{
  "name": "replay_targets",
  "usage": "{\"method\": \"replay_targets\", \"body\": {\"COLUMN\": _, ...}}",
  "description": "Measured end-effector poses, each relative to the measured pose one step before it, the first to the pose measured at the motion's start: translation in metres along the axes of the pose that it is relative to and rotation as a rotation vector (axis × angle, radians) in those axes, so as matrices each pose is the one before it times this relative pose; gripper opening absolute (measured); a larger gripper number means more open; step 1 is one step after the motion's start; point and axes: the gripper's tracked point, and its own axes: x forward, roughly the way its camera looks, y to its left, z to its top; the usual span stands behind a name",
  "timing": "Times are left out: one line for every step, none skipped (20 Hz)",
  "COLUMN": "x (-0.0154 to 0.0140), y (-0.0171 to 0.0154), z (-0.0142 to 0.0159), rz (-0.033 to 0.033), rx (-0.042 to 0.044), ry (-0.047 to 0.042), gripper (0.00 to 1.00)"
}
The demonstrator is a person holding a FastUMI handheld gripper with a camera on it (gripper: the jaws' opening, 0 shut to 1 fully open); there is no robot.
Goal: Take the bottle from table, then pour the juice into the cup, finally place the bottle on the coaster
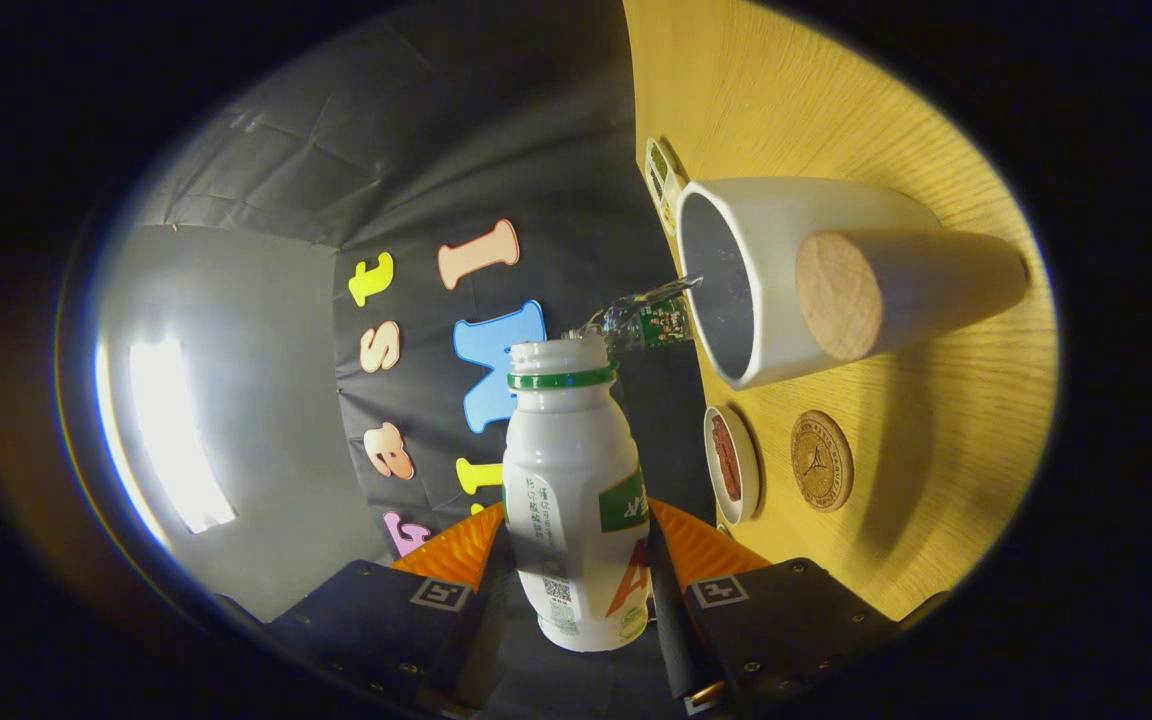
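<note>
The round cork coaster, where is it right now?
In the gripper view, the round cork coaster lies on the wooden table, beside the small white dish and near the white cup, beyond the gripper.

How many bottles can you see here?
2. A white bottle is clamped between the gripper fingers. A small clear bottle lies just beyond its mouth, at the white cup's rim. Others may be hidden.
</note>
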Motion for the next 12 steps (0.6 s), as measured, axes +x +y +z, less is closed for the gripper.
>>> {"method": "replay_targets", "body": {"x": 0.00106, "y": 0.0012, "z": -0.00085, "rz": 0.00058, "rx": 0.00226, "ry": 0.00111, "gripper": 0.65}}
{"method": "replay_targets", "body": {"x": 0.00048, "y": 0.00025, "z": -0.0002, "rz": 0.00048, "rx": 0.00138, "ry": 0.0025, "gripper": 0.65}}
{"method": "replay_targets", "body": {"x": -0.00055, "y": 0.00027, "z": -0.00065, "rz": 0.00105, "rx": 0.00122, "ry": 0.00235, "gripper": 0.65}}
{"method": "replay_targets", "body": {"x": 0.00004, "y": 0.00015, "z": 0.0001, "rz": 0.0001, "rx": 0.00259, "ry": 0.00172, "gripper": 0.65}}
{"method": "replay_targets", "body": {"x": 0.00038, "y": 0.00044, "z": -0.00079, "rz": 0.00006, "rx": 0.00351, "ry": 0.0024, "gripper": 0.65}}
{"method": "replay_targets", "body": {"x": 0.00026, "y": 0.00055, "z": -0.00016, "rz": 0.0017, "rx": 0.00342, "ry": 0.00079, "gripper": 0.65}}
{"method": "replay_targets", "body": {"x": 0.00065, "y": 0.00088, "z": -0.00132, "rz": 0.00183, "rx": 0.00322, "ry": 0.00137, "gripper": 0.65}}
{"method": "replay_targets", "body": {"x": 0.00009, "y": 0.00008, "z": 0.0001, "rz": 0.00152, "rx": 0.00278, "ry": 0.00077, "gripper": 0.65}}
{"method": "replay_targets", "body": {"x": 0.00029, "y": 0.00061, "z": -0.00079, "rz": 0.00217, "rx": 0.00312, "ry": 0.00176, "gripper": 0.65}}
{"method": "replay_targets", "body": {"x": -0.00025, "y": -0.00028, "z": -0.00166, "rz": 0.00172, "rx": 0.0034, "ry": 0.00166, "gripper": 0.65}}
{"method": "replay_targets", "body": {"x": -0.0001, "y": 0.00018, "z": 0.00042, "rz": 0.00084, "rx": 0.00386, "ry": 0.00169, "gripper": 0.65}}
{"method": "replay_targets", "body": {"x": 0.00046, "y": -0.00007, "z": -0.0002, "rz": 0.00089, "rx": 0.00271, "ry": 0.0018, "gripper": 0.65}}
